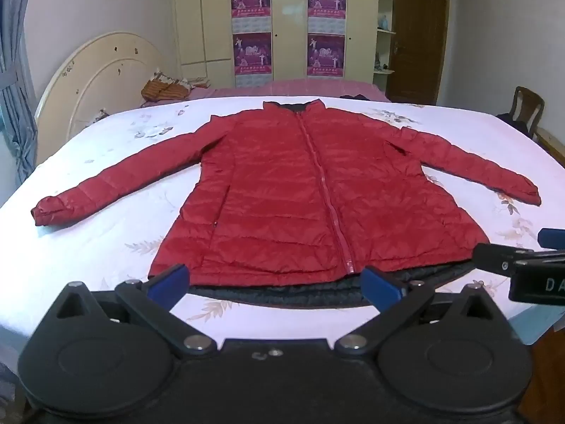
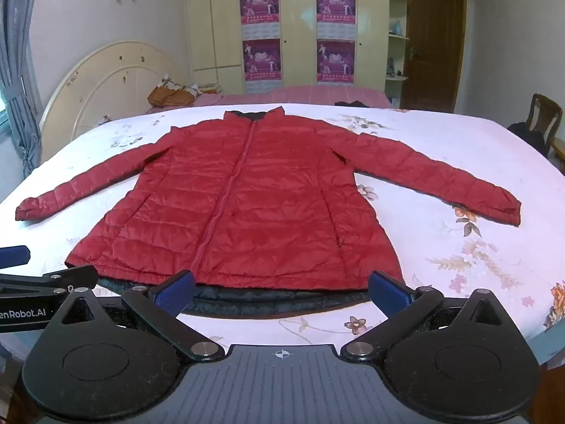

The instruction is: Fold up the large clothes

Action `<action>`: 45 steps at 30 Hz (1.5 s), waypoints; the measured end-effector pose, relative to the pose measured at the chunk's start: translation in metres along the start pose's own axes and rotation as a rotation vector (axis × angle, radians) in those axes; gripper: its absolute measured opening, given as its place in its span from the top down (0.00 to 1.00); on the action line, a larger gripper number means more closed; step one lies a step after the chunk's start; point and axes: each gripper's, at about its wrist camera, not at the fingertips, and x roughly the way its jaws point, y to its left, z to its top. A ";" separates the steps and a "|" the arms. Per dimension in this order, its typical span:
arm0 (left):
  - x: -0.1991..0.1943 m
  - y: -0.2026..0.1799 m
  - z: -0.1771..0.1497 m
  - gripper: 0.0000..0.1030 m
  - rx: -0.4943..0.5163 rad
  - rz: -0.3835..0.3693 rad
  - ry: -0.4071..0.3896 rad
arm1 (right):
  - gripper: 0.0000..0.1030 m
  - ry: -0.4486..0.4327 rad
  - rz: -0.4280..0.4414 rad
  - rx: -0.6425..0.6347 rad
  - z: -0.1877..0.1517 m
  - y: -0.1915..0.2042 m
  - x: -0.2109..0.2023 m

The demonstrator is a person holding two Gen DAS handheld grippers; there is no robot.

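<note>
At the far left of both views a grey-blue curtain hangs by the window, cut off by the frame edge. Next to it a cream curved headboard leans against the wall, with a brown bundle on a pink bed behind. In the upper middle stands a cream wardrobe carrying four purple posters; their print is too small to read. At upper right are a brown door and a wooden chair with something dark draped on it, hard to make out.

The red jacket lies flat and zipped in the middle of the frame on the floral sheet, sleeves spread to either side, collar toward the top. A dark lining strip shows under its lower hem.

My left claw hovers low at the hem, blue fingers spread wide, gripping nothing. My right claw sits likewise at the hem, fingers apart and holding nothing. Each claw's side pokes into the other's view, cut off at the edge.
</note>
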 end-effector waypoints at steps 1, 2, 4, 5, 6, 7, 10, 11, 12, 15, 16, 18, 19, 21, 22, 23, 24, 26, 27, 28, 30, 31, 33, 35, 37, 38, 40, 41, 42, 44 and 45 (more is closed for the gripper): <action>0.000 0.000 0.000 0.00 0.000 -0.001 -0.001 | 0.00 0.001 0.000 0.000 0.000 0.000 0.000; -0.001 -0.001 0.000 0.00 0.001 -0.001 -0.003 | 0.00 0.001 -0.001 0.000 0.000 0.000 0.000; 0.001 0.002 -0.002 0.00 -0.006 -0.006 0.003 | 0.00 0.000 -0.001 -0.001 -0.001 0.000 0.000; 0.001 0.002 -0.002 0.00 -0.006 -0.008 0.003 | 0.00 0.000 -0.001 -0.002 -0.001 0.000 0.000; -0.001 -0.002 -0.002 0.00 -0.002 0.001 0.011 | 0.00 0.001 -0.001 -0.001 -0.001 0.000 0.000; 0.000 -0.003 -0.002 0.00 -0.001 0.003 0.013 | 0.00 0.002 -0.001 0.000 -0.001 -0.001 -0.001; 0.001 -0.004 -0.001 0.00 -0.008 0.001 0.020 | 0.00 0.004 0.001 -0.001 -0.002 0.000 -0.003; 0.000 -0.004 -0.001 0.00 -0.007 -0.001 0.020 | 0.00 0.005 0.001 -0.001 -0.003 0.000 0.000; 0.003 -0.001 -0.002 0.00 -0.013 -0.006 0.024 | 0.00 0.005 0.001 0.000 -0.005 0.000 -0.001; 0.003 0.001 -0.002 0.00 -0.016 -0.007 0.023 | 0.00 0.007 0.002 0.001 -0.003 0.000 -0.001; 0.003 0.001 -0.002 0.00 -0.017 -0.006 0.023 | 0.00 0.007 0.001 0.001 -0.003 0.000 -0.001; 0.003 0.001 -0.002 0.00 -0.016 -0.005 0.024 | 0.00 0.005 -0.001 -0.001 -0.004 0.000 -0.001; 0.003 0.001 -0.003 0.00 -0.015 -0.004 0.023 | 0.00 0.006 -0.002 0.000 -0.003 -0.001 0.000; 0.002 0.002 -0.003 0.00 -0.014 -0.005 0.022 | 0.00 0.006 -0.001 0.002 -0.003 -0.001 -0.001; 0.002 0.002 -0.003 0.00 -0.012 -0.004 0.022 | 0.00 0.006 -0.004 -0.002 -0.003 0.000 -0.001; 0.002 0.002 -0.003 0.00 -0.011 -0.001 0.021 | 0.00 0.005 -0.004 -0.003 -0.003 0.000 -0.002; 0.002 0.003 -0.003 0.00 -0.012 0.000 0.021 | 0.00 0.006 -0.005 -0.003 -0.004 0.000 -0.001; 0.002 0.004 -0.004 0.00 -0.016 -0.001 0.023 | 0.00 0.007 -0.004 -0.003 -0.003 0.000 -0.001; 0.003 0.004 -0.004 0.00 -0.015 -0.002 0.025 | 0.00 0.007 -0.004 -0.005 -0.003 0.000 -0.001; 0.003 0.004 -0.004 0.00 -0.014 -0.003 0.026 | 0.00 0.008 -0.004 -0.003 -0.003 0.000 -0.001; 0.002 0.003 -0.003 0.00 -0.011 -0.005 0.027 | 0.00 0.007 -0.005 -0.003 -0.003 0.000 -0.001; 0.002 0.003 -0.004 0.00 -0.010 -0.006 0.027 | 0.00 0.008 -0.005 -0.003 -0.002 0.000 -0.001; 0.002 0.003 -0.003 0.00 -0.007 -0.006 0.029 | 0.00 0.008 -0.006 -0.003 -0.002 0.000 -0.001; 0.003 0.004 -0.003 0.00 -0.008 -0.007 0.032 | 0.00 0.007 -0.006 -0.004 -0.002 0.000 -0.001; 0.003 0.003 -0.002 0.00 -0.008 -0.005 0.033 | 0.00 0.008 -0.005 -0.003 -0.002 0.000 -0.001; 0.003 0.003 -0.002 0.00 -0.007 -0.004 0.033 | 0.00 0.008 -0.006 -0.004 -0.002 0.000 -0.001; 0.003 0.003 -0.002 0.00 -0.008 -0.005 0.032 | 0.00 0.007 -0.007 -0.006 -0.002 0.001 -0.002; 0.004 0.003 -0.002 0.00 -0.007 -0.005 0.033 | 0.00 0.008 -0.007 -0.006 -0.002 0.001 -0.002; 0.004 0.003 -0.002 0.00 -0.007 -0.004 0.033 | 0.00 0.008 -0.007 -0.006 -0.002 0.001 -0.002; 0.004 0.003 -0.002 0.00 -0.007 -0.004 0.033 | 0.00 0.008 -0.008 -0.007 -0.002 0.001 -0.002; 0.004 0.003 -0.002 0.00 -0.007 -0.005 0.033 | 0.00 0.009 -0.009 -0.006 -0.002 0.001 -0.001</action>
